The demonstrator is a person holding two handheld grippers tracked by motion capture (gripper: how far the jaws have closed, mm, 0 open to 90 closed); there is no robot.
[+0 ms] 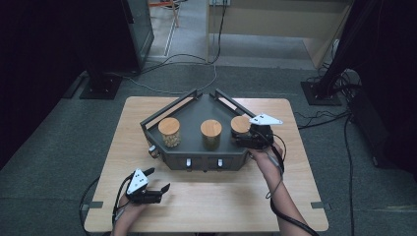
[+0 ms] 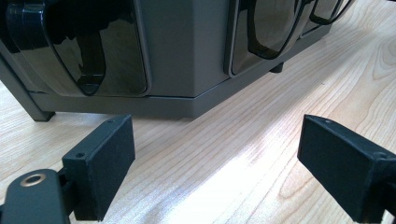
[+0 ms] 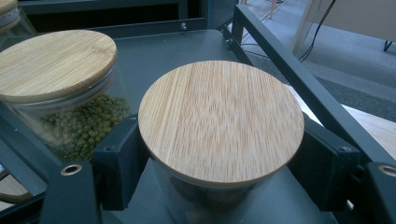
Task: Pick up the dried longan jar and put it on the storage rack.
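High view: right gripper (image 1: 247,139) clamps the rightmost jar (image 1: 240,124) at the right end of the grey rack (image 1: 194,110) — rack rail (image 3: 299,79) runs close along the jar's far side. Bean jar (image 3: 60,88) stands just beside it, the third jar (image 1: 169,132) further left. Left gripper (image 1: 156,181) rests on the table (image 1: 216,196), jaws wide, nothing between — just before the rack's front.

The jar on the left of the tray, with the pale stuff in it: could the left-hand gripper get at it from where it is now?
Probably yes. The left gripper rests open on the table, holding nothing, and the left jar stands near the tray's front corner. Only the low front wall lies between, so coming in from above looks free.
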